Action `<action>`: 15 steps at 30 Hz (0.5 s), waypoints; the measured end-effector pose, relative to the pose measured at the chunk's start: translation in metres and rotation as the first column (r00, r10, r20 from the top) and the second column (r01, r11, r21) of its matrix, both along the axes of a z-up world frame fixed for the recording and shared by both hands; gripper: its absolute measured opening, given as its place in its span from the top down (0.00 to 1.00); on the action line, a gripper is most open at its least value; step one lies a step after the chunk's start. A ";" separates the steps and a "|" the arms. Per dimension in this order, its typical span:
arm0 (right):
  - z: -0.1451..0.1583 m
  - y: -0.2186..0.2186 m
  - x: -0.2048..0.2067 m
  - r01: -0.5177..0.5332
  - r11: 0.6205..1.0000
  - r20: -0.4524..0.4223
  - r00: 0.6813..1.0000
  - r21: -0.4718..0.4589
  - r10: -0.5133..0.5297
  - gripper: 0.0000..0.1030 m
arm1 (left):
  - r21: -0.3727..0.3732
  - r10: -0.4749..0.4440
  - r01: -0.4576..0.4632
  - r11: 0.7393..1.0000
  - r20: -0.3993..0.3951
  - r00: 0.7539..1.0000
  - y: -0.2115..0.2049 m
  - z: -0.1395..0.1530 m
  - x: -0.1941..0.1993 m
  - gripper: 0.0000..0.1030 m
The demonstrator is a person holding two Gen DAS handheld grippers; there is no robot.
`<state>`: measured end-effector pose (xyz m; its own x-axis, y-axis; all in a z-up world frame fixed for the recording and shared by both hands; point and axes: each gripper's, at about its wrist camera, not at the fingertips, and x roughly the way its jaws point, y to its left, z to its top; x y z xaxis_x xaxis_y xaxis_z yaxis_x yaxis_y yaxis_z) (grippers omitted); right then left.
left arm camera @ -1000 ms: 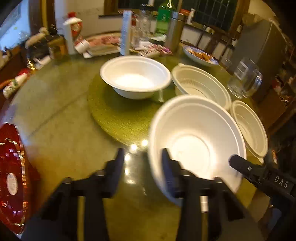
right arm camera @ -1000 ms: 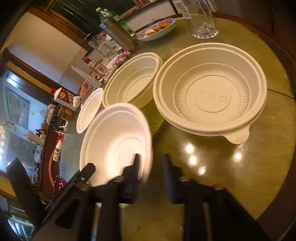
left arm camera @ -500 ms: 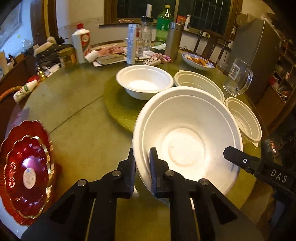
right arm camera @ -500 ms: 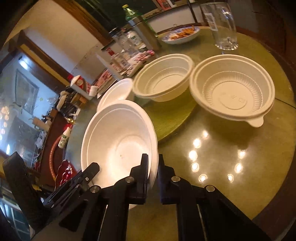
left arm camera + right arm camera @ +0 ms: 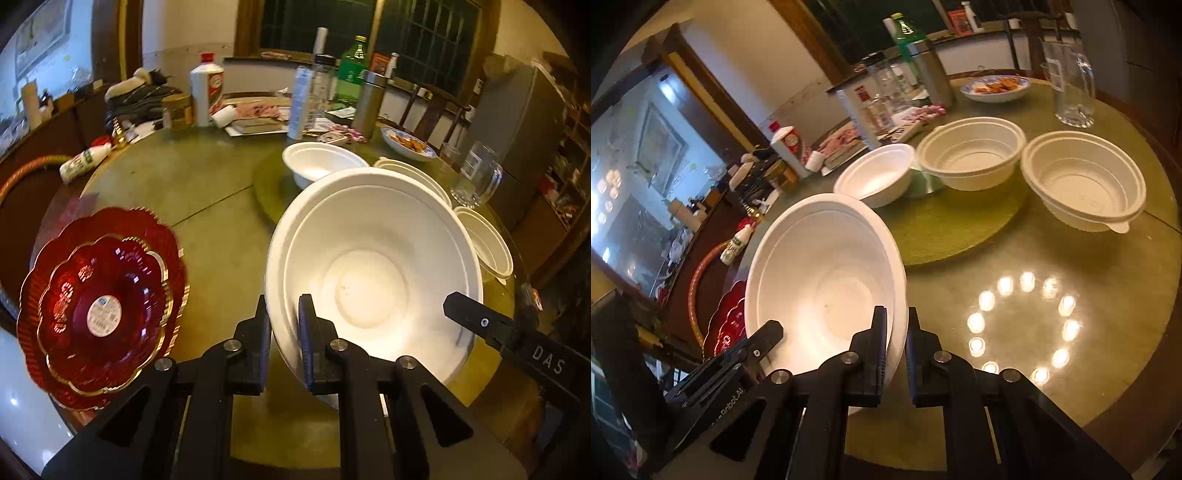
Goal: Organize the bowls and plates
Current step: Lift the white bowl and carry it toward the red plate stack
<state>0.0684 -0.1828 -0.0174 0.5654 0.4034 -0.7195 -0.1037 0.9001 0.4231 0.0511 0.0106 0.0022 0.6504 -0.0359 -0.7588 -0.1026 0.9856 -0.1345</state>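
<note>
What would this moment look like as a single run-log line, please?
left gripper: shut on white bowl rim | right gripper: shut on opposite rim | bowl: off table

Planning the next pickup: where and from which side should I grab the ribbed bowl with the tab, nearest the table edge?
Take the ribbed bowl by its rolled rim, one finger inside the wall and one outside, coming from above on the near side. It sits upright and open, and its wide body looks too broad to span. The tab on the near edge is an alternative, though probably flimsy.
</note>
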 end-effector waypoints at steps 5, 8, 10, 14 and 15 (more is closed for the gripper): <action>0.007 0.017 -0.004 -0.031 0.999 0.022 0.999 -0.021 0.031 0.91 | 0.003 0.030 -0.030 1.000 0.022 0.999 0.013 0.004 -0.009 0.88; 0.010 0.024 -0.005 -0.042 0.999 0.030 0.999 -0.025 0.042 0.91 | 0.011 0.038 -0.039 0.999 0.036 0.999 0.018 0.006 -0.014 0.88; 0.012 0.030 -0.006 -0.047 0.999 0.034 0.998 -0.026 0.048 0.91 | 0.011 0.046 -0.046 0.999 0.043 0.998 0.022 0.007 -0.017 0.88; 0.013 0.036 -0.007 -0.056 0.998 0.038 0.998 -0.024 0.057 0.91 | 0.002 0.056 -0.057 0.998 0.043 0.997 0.029 0.008 -0.020 0.88; 0.013 0.037 -0.007 -0.057 0.998 0.038 0.998 -0.024 0.058 0.91 | 0.000 0.059 -0.060 0.998 0.044 0.997 0.030 0.008 -0.021 0.88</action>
<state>0.0609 -0.1455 -0.0044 0.5695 0.4199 -0.7066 -0.1715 0.9014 0.3975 0.0304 0.0410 0.0105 0.6839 0.0047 -0.7295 -0.1551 0.9781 -0.1391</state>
